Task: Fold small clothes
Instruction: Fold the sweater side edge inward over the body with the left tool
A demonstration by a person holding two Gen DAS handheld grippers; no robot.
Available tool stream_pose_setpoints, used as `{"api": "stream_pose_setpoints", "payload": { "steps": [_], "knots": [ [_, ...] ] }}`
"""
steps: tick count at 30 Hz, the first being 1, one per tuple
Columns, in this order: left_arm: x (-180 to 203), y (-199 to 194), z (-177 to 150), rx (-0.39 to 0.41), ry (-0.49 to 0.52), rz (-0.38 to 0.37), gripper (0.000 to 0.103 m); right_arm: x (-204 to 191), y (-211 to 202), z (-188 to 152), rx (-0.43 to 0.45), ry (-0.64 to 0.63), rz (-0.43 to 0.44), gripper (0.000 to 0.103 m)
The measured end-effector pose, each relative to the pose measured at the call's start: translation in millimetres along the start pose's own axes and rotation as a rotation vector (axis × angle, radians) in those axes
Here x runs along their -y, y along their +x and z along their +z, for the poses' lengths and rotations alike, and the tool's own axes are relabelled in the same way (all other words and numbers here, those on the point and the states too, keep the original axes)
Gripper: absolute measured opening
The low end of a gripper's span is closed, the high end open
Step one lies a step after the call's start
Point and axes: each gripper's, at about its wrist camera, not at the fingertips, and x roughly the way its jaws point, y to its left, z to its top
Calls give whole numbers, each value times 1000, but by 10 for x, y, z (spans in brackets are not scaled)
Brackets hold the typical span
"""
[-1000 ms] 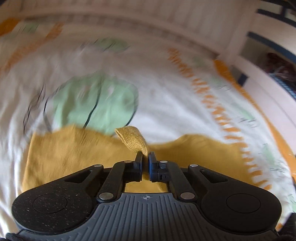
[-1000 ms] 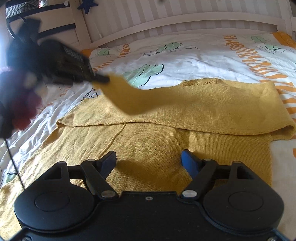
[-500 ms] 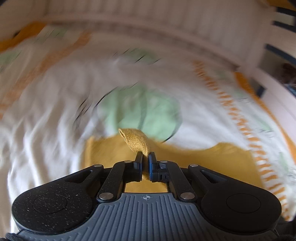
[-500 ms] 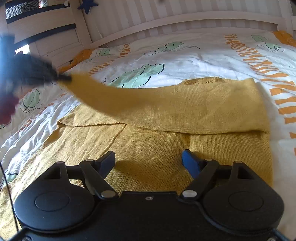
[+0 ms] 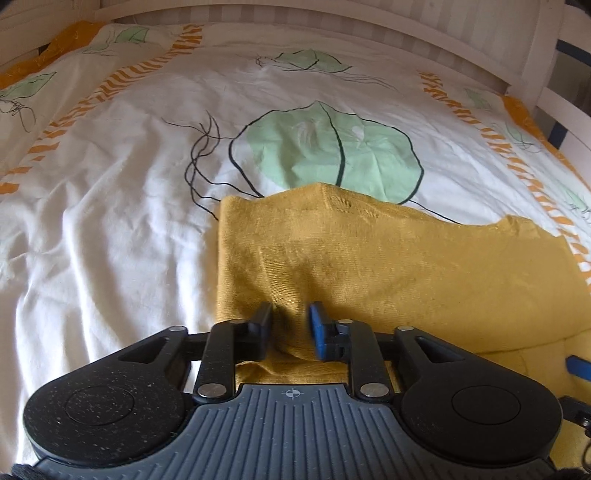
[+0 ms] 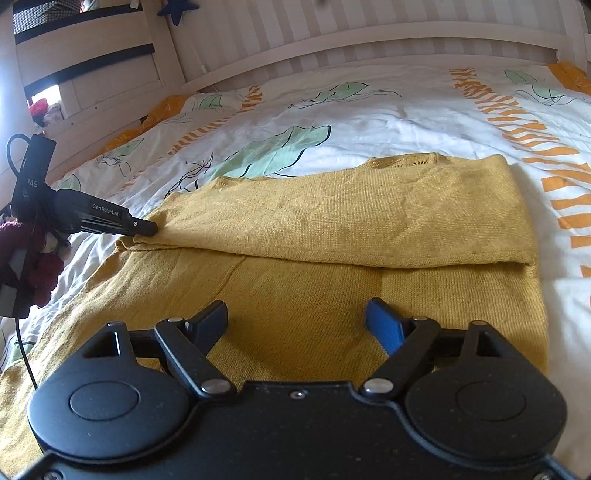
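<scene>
One mustard-yellow knitted garment (image 6: 332, 221), fine-ribbed and soft, spread on a bed; upper portion folded over the lower, fold edge running across the middle of the right wrist view; a row of small openwork holes along the far edge; underneath, a white crumpled duvet cover (image 5: 110, 221), printed with green leaves outlined in black and bands of orange dashes; beyond it, a white slatted bed frame (image 6: 369, 40), one dark star shape (image 6: 177, 9) fixed high on it.

Two handheld grippers, black plastic bodies, each with two fingers, one black pad and one blue; left gripper (image 5: 288, 328) angled downward at the left corner of the folded layer, jaws parting, a small ridge of yellow knit standing loosely between the pads, no squeeze visible; same left gripper seen from the right wrist view as a dark tapered tool (image 6: 144, 229) with its tip resting at that corner, a gloved hand (image 6: 40, 254) in dark red fuzzy knit behind it, one black cable hanging below.

Right gripper (image 6: 295, 325) low over the near, unfolded portion of the garment, fingers spread wide, nothing between them, pointing slightly downward.
</scene>
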Motion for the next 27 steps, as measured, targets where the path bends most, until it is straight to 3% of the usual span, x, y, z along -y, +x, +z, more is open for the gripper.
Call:
{"api": "stream_pose_setpoints", "payload": {
  "steps": [4,8,13,16,21,24,27],
  "knots": [
    [-40,-37,-23,5,-4,15,31,2,1,1,0,1,-1,84],
    [41,-95,-42,12,68,71,36,4,1,1,0,2,0,85],
    [210,-125,-78,17,222,230,44,-19,14,1,-2,-3,2,86],
    [135,-123,-69,18,176,281,44,-15,13,0,-3,-4,3,86],
    [-82,-251,-73,45,33,225,43,-20,16,-1,-3,-5,3,87],
    [-56,-324,-58,86,38,190,43,-26,24,3,-6,-10,5,89],
    [17,-212,7,48,74,179,43,-38,28,-1,-9,-19,2,90]
  ]
}}
